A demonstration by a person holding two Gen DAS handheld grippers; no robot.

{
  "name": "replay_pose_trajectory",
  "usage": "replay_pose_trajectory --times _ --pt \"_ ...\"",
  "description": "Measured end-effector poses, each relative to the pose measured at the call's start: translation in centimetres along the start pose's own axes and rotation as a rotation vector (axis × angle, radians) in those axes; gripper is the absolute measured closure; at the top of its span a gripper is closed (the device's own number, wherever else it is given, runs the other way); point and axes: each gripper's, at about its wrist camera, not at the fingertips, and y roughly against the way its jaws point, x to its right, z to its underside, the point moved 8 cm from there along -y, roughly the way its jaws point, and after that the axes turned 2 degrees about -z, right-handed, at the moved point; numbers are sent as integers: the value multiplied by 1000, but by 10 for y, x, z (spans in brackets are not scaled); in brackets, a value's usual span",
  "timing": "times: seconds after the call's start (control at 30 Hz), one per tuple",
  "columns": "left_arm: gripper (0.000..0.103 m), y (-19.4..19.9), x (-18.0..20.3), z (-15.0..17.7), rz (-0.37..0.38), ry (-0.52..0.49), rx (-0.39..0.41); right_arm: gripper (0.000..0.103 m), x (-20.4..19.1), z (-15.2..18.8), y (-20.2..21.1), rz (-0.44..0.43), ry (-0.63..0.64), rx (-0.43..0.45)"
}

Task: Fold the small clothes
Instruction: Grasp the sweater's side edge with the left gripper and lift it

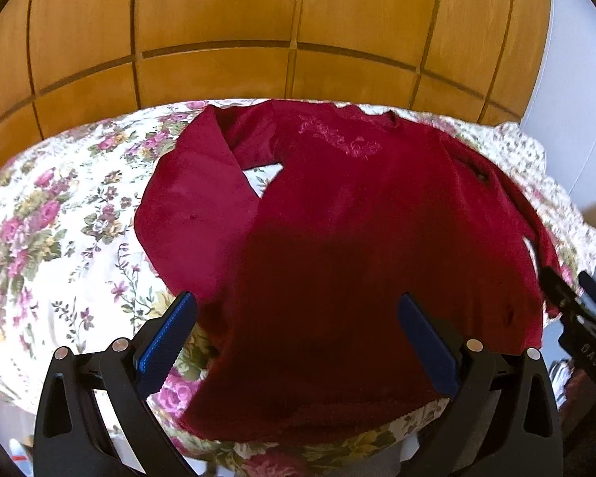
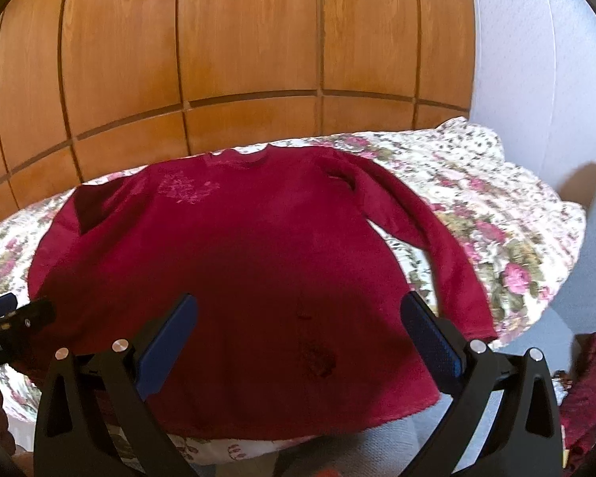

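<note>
wooden panelled wardrobe (image 2: 238, 59) fills the background behind a floral quilt (image 2: 496, 214). on the quilt a dark red sweater (image 2: 234, 262) lies flat, neck toward the wardrobe. left gripper (image 1: 298, 342) and right gripper (image 2: 300, 342) both hover over its hem, spread wide, empty.

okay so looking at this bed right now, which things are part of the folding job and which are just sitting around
Part of the job:
red long-sleeved top, spread flat
left gripper, open above its hem
right gripper, open above its hem

Just there:
floral quilt under the top
wooden wardrobe behind
dark red cloth off to the right
</note>
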Motion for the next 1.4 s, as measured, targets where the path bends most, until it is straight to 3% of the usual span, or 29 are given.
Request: replay_pose_trajectory --times 0.23,0.37,0.47,0.53,0.57,0.63,0.7,0.8,0.9,1.07,1.27,1.4 --pt "3 -20 -35 -16 -136 -27 -19 2 -1 12 -14 28 74 -64" --pt "3 -31 -65 -47 -65 110 -2 2 0 17 -20 11 62 -90" --pt "5 -52 -78 -60 -67 165 -61 2 2 21 -22 16 62 -99" --pt "22 -74 -81 -65 -86 128 -116 2 4 22 -23 21 60 -104" --pt "38 -82 -82 -65 -95 116 -146 2 4 21 -24 21 57 -105" --pt "50 -103 -91 -64 -89 142 -210 2 6 22 -24 16 49 -105" --pt "72 -117 -100 -58 -61 181 -268 2 7 22 -24 12 43 -106" --pt "95 -117 -110 -59 5 231 -261 2 7 23 -25 -9 36 -109" --pt "96 -105 -128 -67 11 251 -220 2 7 23 -27 -33 26 -111" --pt "97 -88 -196 -103 -77 337 -147 2 7 25 -30 -44 13 -119" --pt "97 -95 -264 -138 -161 354 -121 2 8 28 -32 -46 4 -128" --pt "97 -105 -293 -143 -184 397 -149 2 9 29 -35 -43 6 -134"
